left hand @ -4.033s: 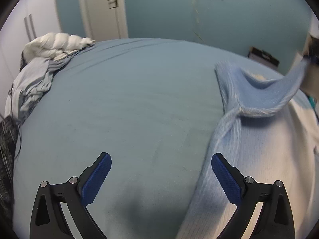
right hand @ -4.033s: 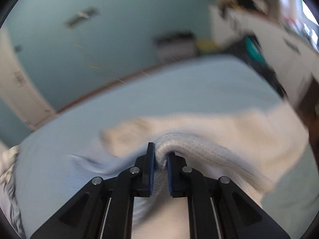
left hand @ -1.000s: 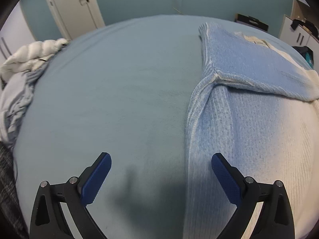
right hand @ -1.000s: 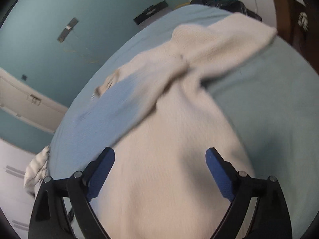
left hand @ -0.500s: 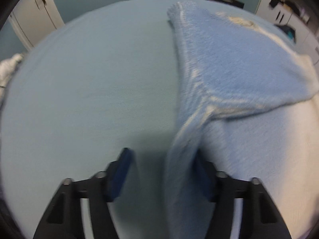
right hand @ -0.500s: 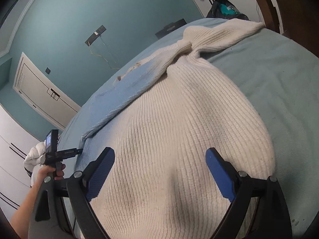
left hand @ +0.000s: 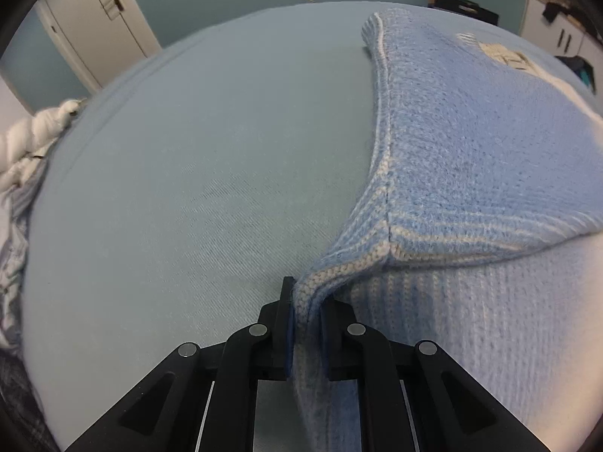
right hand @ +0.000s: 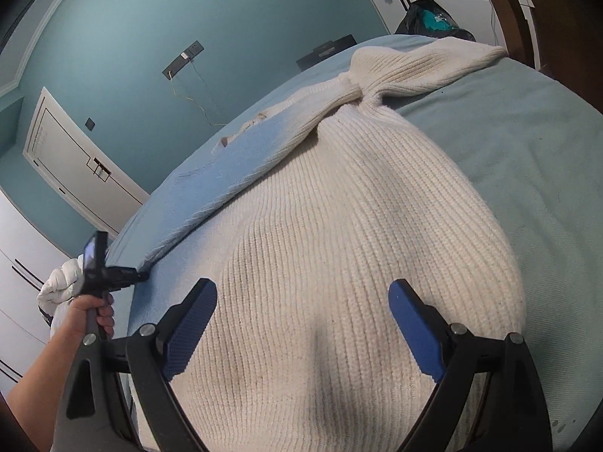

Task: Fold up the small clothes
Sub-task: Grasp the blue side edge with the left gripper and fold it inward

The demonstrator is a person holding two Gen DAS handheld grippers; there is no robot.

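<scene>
A knit sweater (left hand: 471,150), pale blue fading to cream, lies flat on the bed (left hand: 188,158). Its blue sleeve is folded across the body. My left gripper (left hand: 306,301) is shut on the sweater's left side edge, and the knit rises in a small ridge between the pads. In the right wrist view the cream half of the sweater (right hand: 339,245) fills the middle, with its cream sleeve (right hand: 426,67) stretched out at the far end. My right gripper (right hand: 301,293) hovers open over the cream body, holding nothing. The left gripper (right hand: 137,275) shows at the sweater's far edge, held by a hand (right hand: 94,309).
A heap of white and grey clothes (left hand: 22,143) lies at the bed's left edge. A white door (left hand: 101,11) and teal wall stand behind. A black bag (right hand: 429,15) and dark wooden frame (right hand: 535,19) lie beyond the far right corner.
The left gripper came down onto the sweater's left edge and closed on it. The right gripper lowered over the cream body and stayed open.
</scene>
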